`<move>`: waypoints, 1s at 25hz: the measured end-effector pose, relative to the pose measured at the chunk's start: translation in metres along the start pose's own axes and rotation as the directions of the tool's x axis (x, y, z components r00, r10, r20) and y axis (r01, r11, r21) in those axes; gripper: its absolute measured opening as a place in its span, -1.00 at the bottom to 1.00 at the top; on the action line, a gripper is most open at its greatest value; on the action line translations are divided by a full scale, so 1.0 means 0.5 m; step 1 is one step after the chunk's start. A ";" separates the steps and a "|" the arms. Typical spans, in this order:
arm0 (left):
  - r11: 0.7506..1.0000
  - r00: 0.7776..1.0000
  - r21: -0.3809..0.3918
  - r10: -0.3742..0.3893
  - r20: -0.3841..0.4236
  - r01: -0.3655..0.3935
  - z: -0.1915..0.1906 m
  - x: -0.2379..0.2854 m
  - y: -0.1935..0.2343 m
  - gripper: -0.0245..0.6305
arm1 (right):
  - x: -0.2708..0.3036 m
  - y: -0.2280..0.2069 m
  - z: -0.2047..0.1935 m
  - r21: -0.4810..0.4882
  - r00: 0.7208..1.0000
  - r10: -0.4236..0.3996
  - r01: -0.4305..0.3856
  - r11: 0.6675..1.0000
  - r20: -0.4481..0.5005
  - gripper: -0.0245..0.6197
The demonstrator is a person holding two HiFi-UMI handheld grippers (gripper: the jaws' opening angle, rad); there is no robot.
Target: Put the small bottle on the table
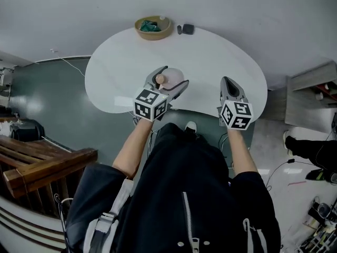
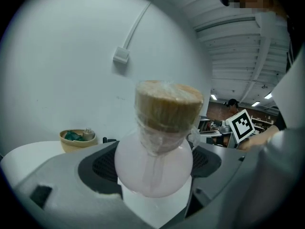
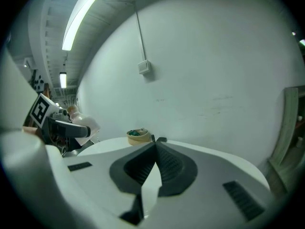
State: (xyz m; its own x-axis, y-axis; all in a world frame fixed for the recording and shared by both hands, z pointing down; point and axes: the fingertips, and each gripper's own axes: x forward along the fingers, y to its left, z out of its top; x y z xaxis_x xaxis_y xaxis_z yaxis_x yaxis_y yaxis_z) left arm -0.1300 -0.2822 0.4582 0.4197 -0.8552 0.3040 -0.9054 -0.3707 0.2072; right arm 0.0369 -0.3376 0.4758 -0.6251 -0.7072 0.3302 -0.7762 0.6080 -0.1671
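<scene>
The small bottle (image 1: 172, 80) has a round pale pink body (image 2: 155, 163) and a cork stopper (image 2: 167, 104) wrapped in clear film. My left gripper (image 1: 176, 76) is shut on it, one pad on each side of the body, and holds it in the air over the near edge of the white rounded table (image 1: 210, 51). In the right gripper view the bottle (image 3: 85, 123) shows at the far left, held in the left jaws. My right gripper (image 1: 228, 80) hangs over the table's near right edge, its jaws meeting at the tip (image 3: 155, 145) with nothing between them.
A tan basket (image 1: 153, 27) with green contents stands at the table's far edge, against the white wall, with two small dark objects (image 1: 185, 29) beside it. A wooden bench (image 1: 47, 162) is at the left, a grey cabinet (image 1: 316, 88) at the right.
</scene>
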 end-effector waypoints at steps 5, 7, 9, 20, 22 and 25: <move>0.999 0.998 -0.001 -0.047 -0.043 0.047 0.004 0.090 0.012 0.32 | 0.036 -0.052 0.002 0.028 0.999 -0.044 0.044 0.999 -0.012 -0.92; 0.997 0.995 0.001 -0.074 -0.065 0.074 0.003 0.123 0.015 0.32 | 0.038 -0.071 0.002 0.045 0.997 -0.070 0.070 0.997 -0.017 -0.92; 0.994 0.991 0.008 -0.103 -0.084 0.105 0.004 0.161 0.015 0.32 | 0.039 -0.093 0.001 0.053 0.995 -0.097 0.098 0.994 -0.022 -0.92; 0.956 0.932 0.066 -0.262 -0.252 0.286 -0.099 0.378 -0.015 0.32 | 0.053 -0.189 -0.082 0.069 0.969 -0.220 0.228 0.971 -0.110 -0.92; 0.945 0.915 0.091 -0.277 -0.292 0.315 -0.132 0.410 -0.017 0.32 | 0.051 -0.194 -0.103 0.056 0.964 -0.237 0.245 0.968 -0.124 -0.92; 0.926 0.895 0.130 -0.294 -0.336 0.353 -0.165 0.464 -0.018 0.32 | 0.046 -0.207 -0.132 0.072 0.954 -0.261 0.274 0.959 -0.147 -0.92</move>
State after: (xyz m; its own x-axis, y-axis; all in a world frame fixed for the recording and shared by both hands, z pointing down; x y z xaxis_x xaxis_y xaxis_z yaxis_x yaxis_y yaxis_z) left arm -0.0189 -0.4473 0.6036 0.6632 -0.5346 0.5238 -0.6990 -0.6926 0.1780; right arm 0.1083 -0.3930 0.5621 -0.3814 -0.7806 0.4952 -0.9215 0.3637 -0.1365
